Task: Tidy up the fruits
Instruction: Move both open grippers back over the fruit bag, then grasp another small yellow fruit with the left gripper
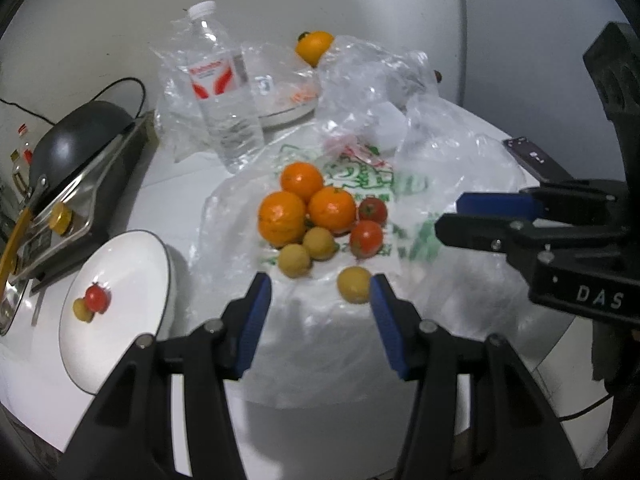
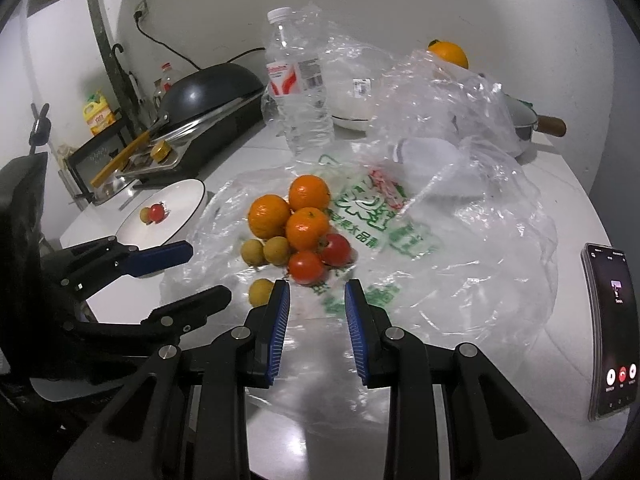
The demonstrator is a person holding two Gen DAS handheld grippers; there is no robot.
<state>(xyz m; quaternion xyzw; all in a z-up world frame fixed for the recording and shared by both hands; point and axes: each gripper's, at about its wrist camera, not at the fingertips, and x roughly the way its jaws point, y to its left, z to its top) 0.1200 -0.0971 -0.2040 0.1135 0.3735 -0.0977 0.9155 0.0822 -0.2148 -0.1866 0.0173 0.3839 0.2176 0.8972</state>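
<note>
The fruit pile lies on a flattened clear plastic bag (image 1: 304,320) near the middle of the table (image 2: 568,216): three oranges (image 1: 332,208), two tomatoes (image 1: 366,238) and two small yellow-brown fruits, possibly longans (image 1: 294,260), all touching one another. A third longan (image 1: 354,284) lies apart, toward the near edge of the table.

A white plate (image 1: 132,256) at the left edge of the table already holds one tomato (image 1: 97,298) and one longan touching it. A further orange (image 1: 314,46) sits toward the far edge, behind crumpled plastic. Judged from this, sorting is at an early stage.

**Step in hand (judgement):** pick up the separated longan and move it to the white plate.

1. Centre the fruit between the pads; at present it lies just inside the right-hand pad, off centre.
2. Lower until the pads bracket its widest part. Keep the tips off the bag film, which may bunch or drag.
3. Close gently; the fruit is small, round and likely to roll or squirt out.
4. Lift straight up before traversing toward the plate.

**Pose:**
- Left gripper (image 1: 320,300): jaws open wide and empty, tilted down over the near part of the bag, the lone longan beside its right pad.
- Right gripper (image 2: 317,308): jaws open and empty, less wide, aimed at the nearer tomato, tips just short of it. It sits right of the left gripper, the two well apart.

A phone (image 2: 610,332) lies at the right edge of the table, clear of the work area.
</note>
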